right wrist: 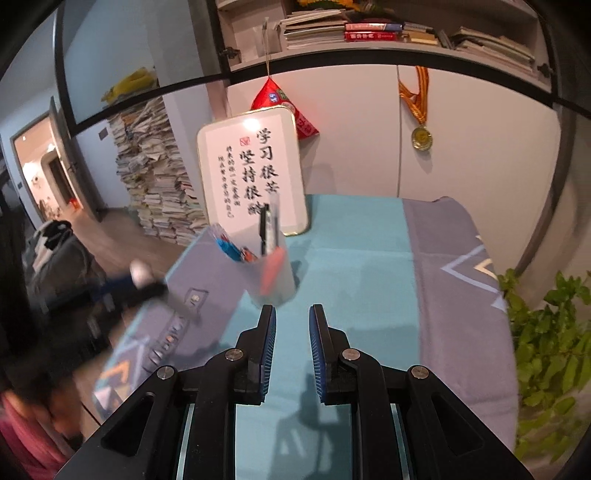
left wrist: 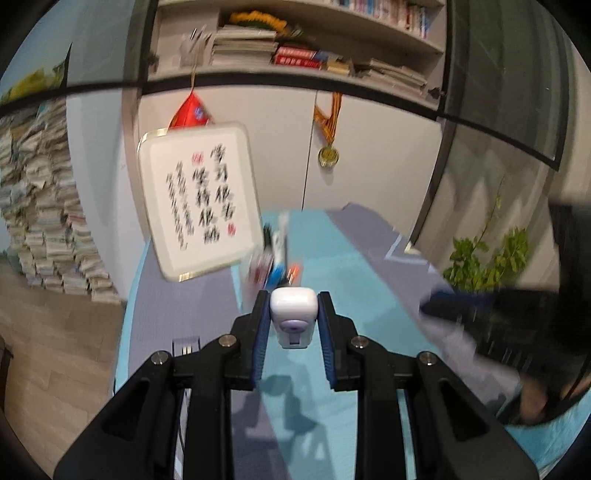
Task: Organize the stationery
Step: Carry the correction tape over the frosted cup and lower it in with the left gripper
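Left claw (left wrist: 293,314) grips small white rounded correction-tape case (left wrist: 293,308); right claw (right wrist: 292,321) narrow, empty. We should approach translucent plastic pen cup (right wrist: 273,273) slowly, release above rim.

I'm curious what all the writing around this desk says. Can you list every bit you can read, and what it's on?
"学习很苦" and "坚持很酷": large brush writing on the white framed sign standing on the desk.
Small columns and red seals on the same sign: too small to read.
Red book spines on the shelf: blurred.
Red hanging pouch: print unreadable.
Medal: no legible text.
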A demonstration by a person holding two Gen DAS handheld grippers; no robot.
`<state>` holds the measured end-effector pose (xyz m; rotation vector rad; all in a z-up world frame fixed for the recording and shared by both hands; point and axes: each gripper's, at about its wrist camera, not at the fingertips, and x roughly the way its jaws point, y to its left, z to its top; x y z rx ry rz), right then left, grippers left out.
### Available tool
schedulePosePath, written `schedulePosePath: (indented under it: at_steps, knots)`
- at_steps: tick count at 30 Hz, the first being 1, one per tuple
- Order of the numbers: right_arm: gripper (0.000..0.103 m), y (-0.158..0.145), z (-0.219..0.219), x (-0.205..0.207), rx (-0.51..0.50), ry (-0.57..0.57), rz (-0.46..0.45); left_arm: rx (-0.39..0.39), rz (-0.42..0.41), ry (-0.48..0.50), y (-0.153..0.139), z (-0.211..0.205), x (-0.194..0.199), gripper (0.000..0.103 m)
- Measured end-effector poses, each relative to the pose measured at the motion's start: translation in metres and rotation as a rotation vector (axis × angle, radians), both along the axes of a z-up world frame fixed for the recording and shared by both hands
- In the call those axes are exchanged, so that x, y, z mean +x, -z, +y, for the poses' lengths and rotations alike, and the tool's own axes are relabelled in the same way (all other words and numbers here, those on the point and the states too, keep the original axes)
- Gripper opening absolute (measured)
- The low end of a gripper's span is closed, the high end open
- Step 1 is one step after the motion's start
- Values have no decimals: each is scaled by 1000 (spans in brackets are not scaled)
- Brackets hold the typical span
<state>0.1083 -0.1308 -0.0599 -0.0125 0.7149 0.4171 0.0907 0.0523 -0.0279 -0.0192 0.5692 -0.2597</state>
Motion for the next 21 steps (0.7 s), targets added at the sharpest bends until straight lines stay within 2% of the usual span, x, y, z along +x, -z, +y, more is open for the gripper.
schedulePosePath:
  at_steps: [5,8,15,21]
  knots:
    - [18,19,-19,-9,9,36,42,9,-56,12,-27,-13,11,23]
    - [18,29,-33,-12,28,65,67,12,-64,13,-33,-19,24,23]
    - [18,41,-59,-13,68,125,100,38,-18,-20,-25,-25,66,23]
    - [18,47,-63,-8,77,134,121,42,17,-55,-13,-20,89,23]
